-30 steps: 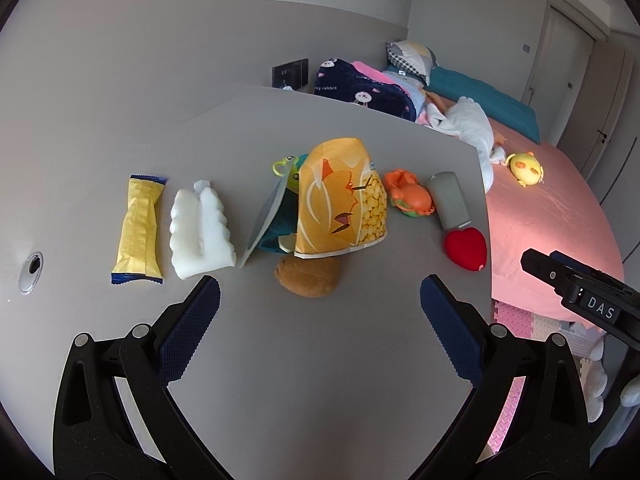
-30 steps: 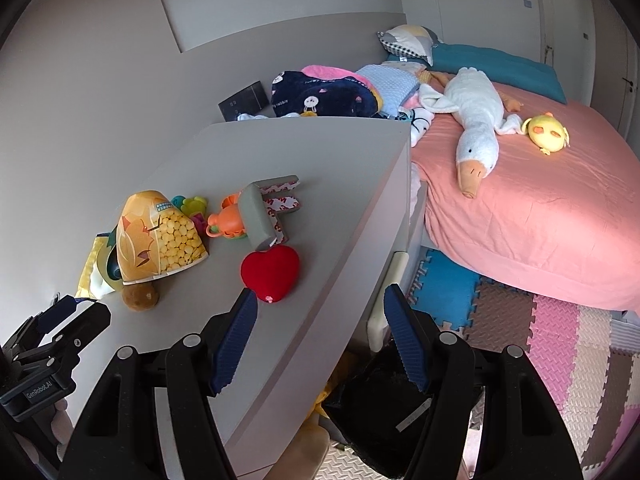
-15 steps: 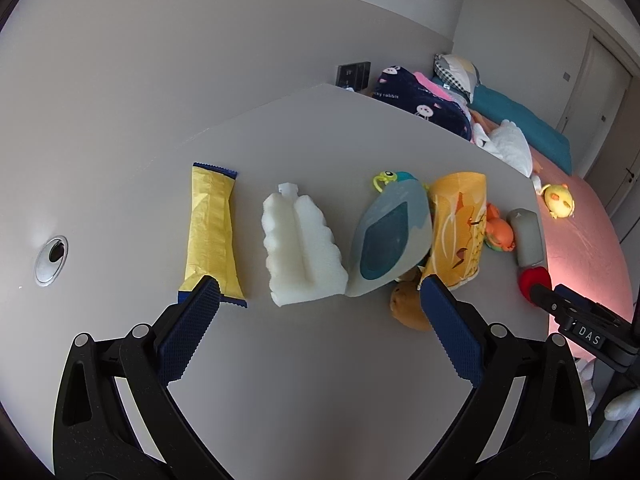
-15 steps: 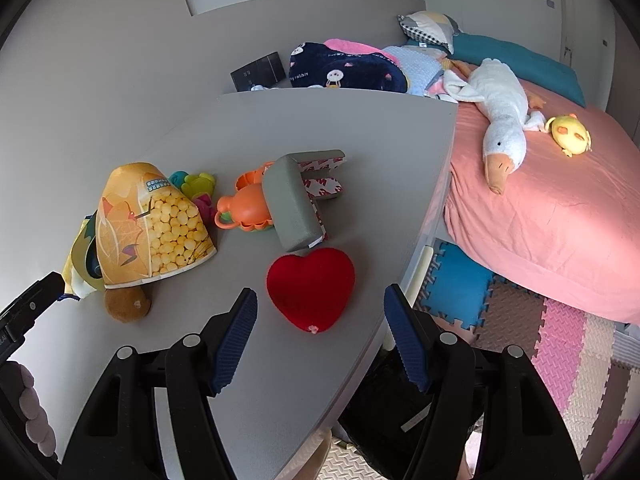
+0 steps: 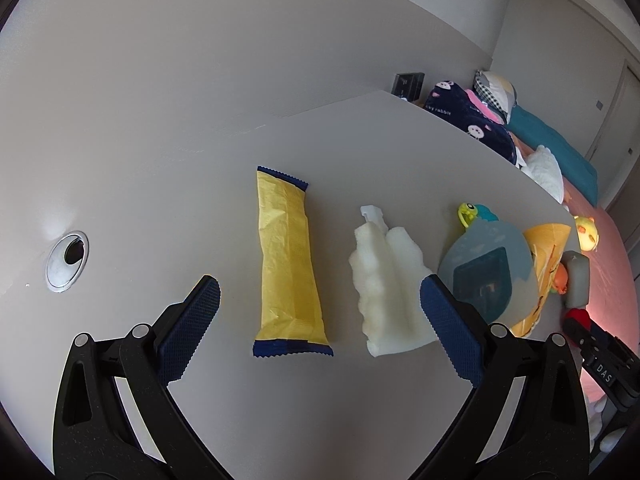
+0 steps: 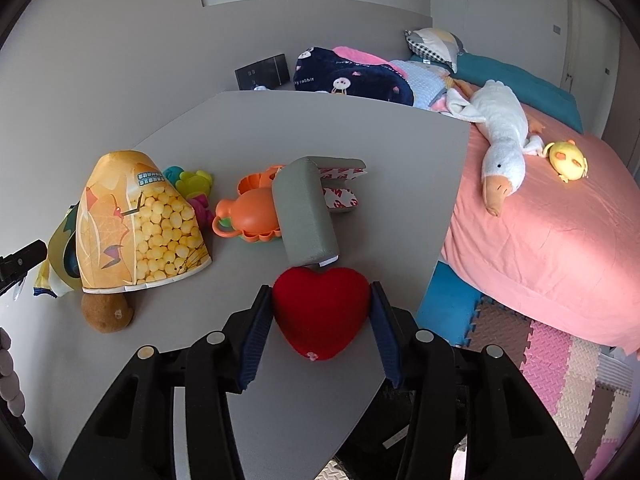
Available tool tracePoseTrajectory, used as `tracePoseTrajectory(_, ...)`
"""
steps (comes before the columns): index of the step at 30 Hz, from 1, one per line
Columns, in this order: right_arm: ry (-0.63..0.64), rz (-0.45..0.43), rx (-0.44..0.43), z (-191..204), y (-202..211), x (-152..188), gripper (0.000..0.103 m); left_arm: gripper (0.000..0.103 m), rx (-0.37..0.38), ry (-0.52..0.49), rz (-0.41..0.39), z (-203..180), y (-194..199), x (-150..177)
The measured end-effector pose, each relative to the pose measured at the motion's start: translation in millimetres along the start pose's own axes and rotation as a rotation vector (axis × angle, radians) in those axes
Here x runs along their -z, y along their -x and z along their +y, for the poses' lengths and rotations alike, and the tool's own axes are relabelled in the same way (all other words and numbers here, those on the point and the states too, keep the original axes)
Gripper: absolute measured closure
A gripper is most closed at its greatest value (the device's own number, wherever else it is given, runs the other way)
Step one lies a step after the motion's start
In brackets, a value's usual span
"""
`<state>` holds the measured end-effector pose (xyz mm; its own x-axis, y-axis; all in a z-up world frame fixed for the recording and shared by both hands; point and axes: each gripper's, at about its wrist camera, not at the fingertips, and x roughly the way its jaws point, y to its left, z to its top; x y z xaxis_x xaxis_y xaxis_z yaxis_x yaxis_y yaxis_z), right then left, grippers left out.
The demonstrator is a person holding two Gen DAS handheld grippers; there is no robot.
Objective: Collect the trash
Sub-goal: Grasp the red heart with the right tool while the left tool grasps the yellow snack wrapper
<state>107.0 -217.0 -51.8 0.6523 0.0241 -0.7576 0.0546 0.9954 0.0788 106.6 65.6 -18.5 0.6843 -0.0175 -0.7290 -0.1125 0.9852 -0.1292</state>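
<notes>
A yellow wrapper (image 5: 287, 264) with dark blue ends lies flat on the grey table (image 5: 360, 148). A white foam piece (image 5: 388, 286) lies to its right. My left gripper (image 5: 320, 312) is open just above and in front of both. An orange snack bag (image 6: 136, 220) stands further right, with a grey-blue pouch (image 5: 486, 276) beside it. My right gripper (image 6: 320, 322) is open, its pads on either side of a red plush heart (image 6: 320, 310) near the table's front edge, close to it but apart.
A grey foam block (image 6: 306, 216), orange toy (image 6: 250, 210), small colourful toys (image 6: 192, 184) and a brown plush ball (image 6: 106, 314) lie on the table. A cable hole (image 5: 66, 260) is at left. A pink bed (image 6: 560, 232) with a plush goose (image 6: 500, 148) stands right.
My left gripper has swung left and closer, so the yellow wrapper and foam now lie between its fingers. My right gripper has moved forward until the red heart sits between its pads.
</notes>
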Motion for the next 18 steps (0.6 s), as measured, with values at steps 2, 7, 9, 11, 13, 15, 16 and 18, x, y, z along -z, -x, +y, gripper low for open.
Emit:
tracePoseTrajectory(2, 0.007, 0.000, -0.003, 1.1, -1.3, -0.8, 0.053, 0.008, -0.020, 0.025, 0.000, 6.8, -4.7, -2.3)
tracePoseTrajectory(7, 0.018, -0.013, 0.009, 4.9, -2.7, 0.3, 0.053, 0.022, -0.050, 0.059, 0.039, 19.4, -22.7, -9.4)
tracePoseTrajectory(9, 0.016, -0.016, 0.011, 5.0, -2.8, 0.2, 0.053, 0.028, -0.057, 0.058, 0.056, 20.9, -30.5, -10.5)
tracePoseTrajectory(11, 0.015, -0.018, 0.010, 4.7, -2.6, 0.5, 0.053, 0.034, -0.051, 0.053, 0.076, 21.0, -37.3, -11.5)
tracePoseTrajectory(13, 0.013, -0.017, 0.008, 4.7, -2.6, 0.4, 0.053, 0.046, -0.070, 0.041, 0.080, 20.2, -41.2, -12.1)
tracePoseTrajectory(15, 0.003, -0.017, -0.001, 3.9, -2.2, 0.8, 0.053, 0.051, -0.081, 0.023, 0.079, 18.8, -43.6, -13.7)
tracePoseTrajectory(16, 0.000, -0.017, -0.005, 3.9, -1.8, 1.1, 0.053, 0.056, -0.078, 0.019, 0.079, 19.5, -43.5, -13.4)
tracePoseTrajectory(18, -0.002, -0.015, -0.010, 4.0, -0.4, 2.6, 0.053, 0.065, -0.085, 0.019, 0.071, 21.7, -42.0, -12.1)
